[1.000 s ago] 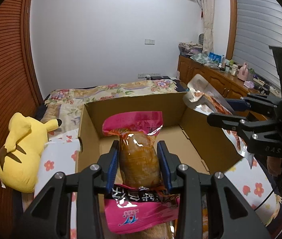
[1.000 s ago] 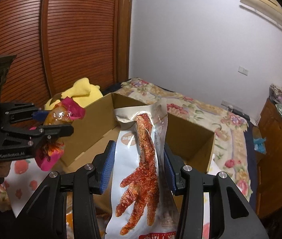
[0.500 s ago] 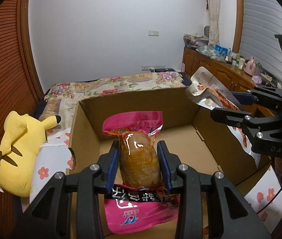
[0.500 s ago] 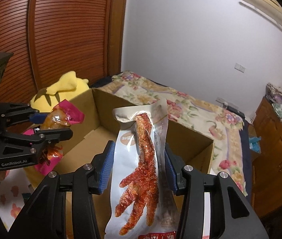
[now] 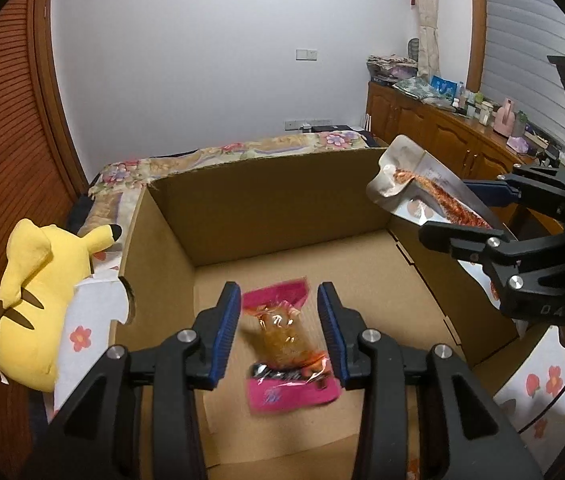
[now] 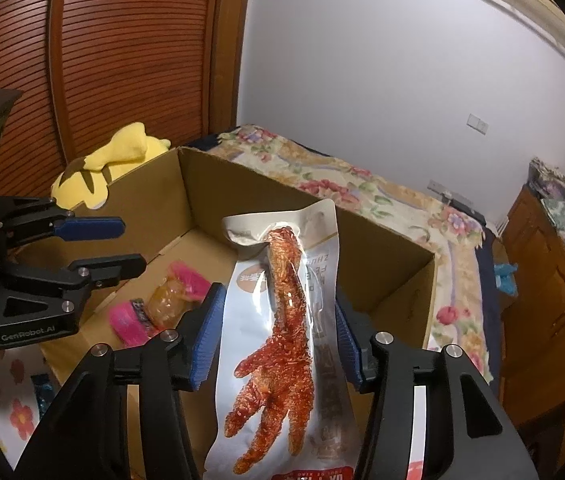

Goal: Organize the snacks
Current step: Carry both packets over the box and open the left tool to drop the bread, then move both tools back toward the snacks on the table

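Change: pink snack pack (image 5: 285, 342) released by left hand-held gripper (image 5: 278, 330), jaws opening, now lying in cardboard box (image 5: 266, 204) | Right hand-held gripper (image 6: 278, 338): jaws opening, chicken-foot pack (image 6: 282, 336) between them above box | Task: first snack stowed.

Left gripper (image 5: 278, 320) jaws opening; pink snack packet (image 5: 287, 344) (blurred) in cardboard box (image 5: 266, 208).
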Demonstrator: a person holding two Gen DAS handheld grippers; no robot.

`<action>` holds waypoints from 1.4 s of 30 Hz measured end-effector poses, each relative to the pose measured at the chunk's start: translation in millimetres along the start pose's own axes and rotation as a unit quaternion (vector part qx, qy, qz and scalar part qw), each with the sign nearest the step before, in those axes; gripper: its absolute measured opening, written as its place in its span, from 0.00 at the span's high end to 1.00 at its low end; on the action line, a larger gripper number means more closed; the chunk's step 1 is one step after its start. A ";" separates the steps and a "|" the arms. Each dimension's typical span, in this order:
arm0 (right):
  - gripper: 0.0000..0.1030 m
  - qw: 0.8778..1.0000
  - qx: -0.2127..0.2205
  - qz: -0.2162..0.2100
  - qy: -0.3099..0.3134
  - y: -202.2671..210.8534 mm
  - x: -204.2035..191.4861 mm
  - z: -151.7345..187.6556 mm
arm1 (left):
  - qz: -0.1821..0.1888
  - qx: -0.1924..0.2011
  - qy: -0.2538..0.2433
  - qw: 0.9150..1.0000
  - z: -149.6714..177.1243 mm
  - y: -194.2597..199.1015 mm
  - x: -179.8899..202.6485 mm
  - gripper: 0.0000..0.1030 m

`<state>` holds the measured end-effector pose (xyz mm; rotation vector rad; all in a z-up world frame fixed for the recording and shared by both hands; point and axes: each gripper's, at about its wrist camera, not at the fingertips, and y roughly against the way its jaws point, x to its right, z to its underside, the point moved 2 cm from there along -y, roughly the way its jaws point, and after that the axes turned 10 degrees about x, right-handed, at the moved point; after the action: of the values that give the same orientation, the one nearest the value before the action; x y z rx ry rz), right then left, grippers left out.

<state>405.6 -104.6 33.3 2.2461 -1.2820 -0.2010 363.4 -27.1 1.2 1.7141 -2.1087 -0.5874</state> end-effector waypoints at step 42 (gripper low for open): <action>0.35 0.996 0.025 -0.021 -0.079 160.1 -89.8 103.5 | 0.030 0.028 -0.006 0.999 129.1 169.1 29.4 0.50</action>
<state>197.4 -133.3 17.7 2.3402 -1.3340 -0.3719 149.9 -14.0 -18.7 1.6735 -2.1966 -0.5272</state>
